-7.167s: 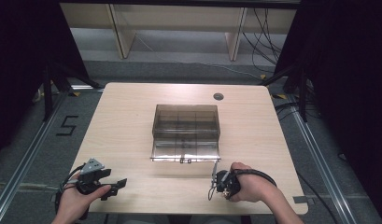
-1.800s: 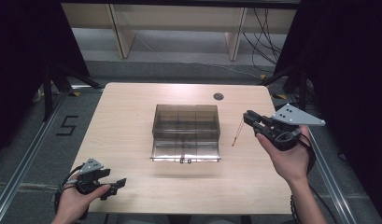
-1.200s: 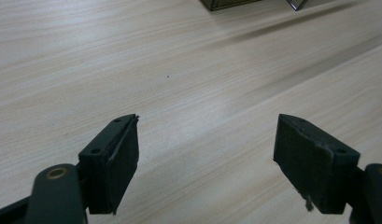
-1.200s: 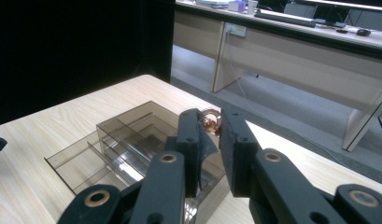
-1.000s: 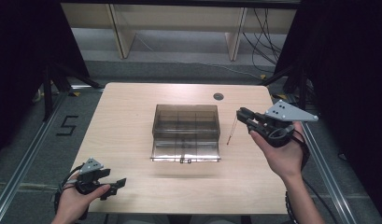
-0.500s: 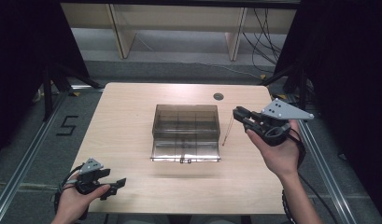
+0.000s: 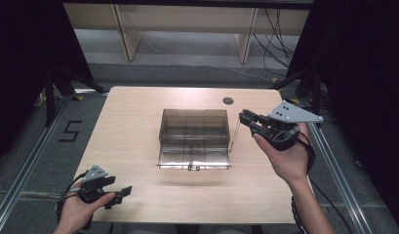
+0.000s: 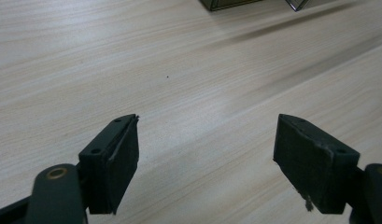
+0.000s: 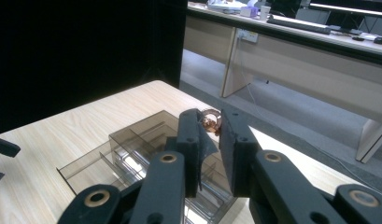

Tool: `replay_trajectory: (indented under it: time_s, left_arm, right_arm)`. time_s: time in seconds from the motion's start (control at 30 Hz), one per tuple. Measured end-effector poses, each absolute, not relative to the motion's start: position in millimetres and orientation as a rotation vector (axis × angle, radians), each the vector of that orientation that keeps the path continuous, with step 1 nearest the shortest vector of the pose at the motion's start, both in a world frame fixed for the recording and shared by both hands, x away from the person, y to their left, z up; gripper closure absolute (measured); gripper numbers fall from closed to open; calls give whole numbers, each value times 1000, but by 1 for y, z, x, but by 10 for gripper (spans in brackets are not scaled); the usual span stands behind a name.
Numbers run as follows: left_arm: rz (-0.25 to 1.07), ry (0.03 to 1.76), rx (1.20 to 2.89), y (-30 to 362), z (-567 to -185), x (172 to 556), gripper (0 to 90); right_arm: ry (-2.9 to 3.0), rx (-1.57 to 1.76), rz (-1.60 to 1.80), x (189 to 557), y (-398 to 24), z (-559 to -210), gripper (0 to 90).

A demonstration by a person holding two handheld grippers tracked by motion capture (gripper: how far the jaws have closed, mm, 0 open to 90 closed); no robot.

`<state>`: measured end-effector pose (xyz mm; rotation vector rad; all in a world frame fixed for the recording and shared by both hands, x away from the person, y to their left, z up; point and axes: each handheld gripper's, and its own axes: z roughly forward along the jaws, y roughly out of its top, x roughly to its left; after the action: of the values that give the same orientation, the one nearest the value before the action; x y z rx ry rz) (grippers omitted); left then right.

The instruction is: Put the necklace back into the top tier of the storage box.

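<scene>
R gripper (image 7: 247,118) is held up in the air just right of the clear divided box (image 7: 194,139), fingers (image 9: 235,140) clenched on a thin chain (image 7: 233,136) that hangs down beside the box's right wall. In the right gripper view a small coppery ring bit (image 9: 209,121) sits pinched at the fingertips. L gripper (image 7: 120,193) is low at the near-left corner of the table (image 7: 133,122), fingers (image 8: 116,163) spread wide, nothing between them, well apart from the box. Dark grommet (image 7: 228,101) sits at the far table edge.
</scene>
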<state>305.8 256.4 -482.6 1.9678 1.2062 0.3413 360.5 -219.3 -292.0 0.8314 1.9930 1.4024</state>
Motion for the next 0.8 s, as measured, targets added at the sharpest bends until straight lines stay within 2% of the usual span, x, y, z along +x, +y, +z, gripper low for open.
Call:
replay_trajectory:
  time_s: [0.8]
  left_arm:
    - [339,1209,1968,256,-482,306,224]
  right_arm:
    - [2065,832,1403,368,-202,-304,791]
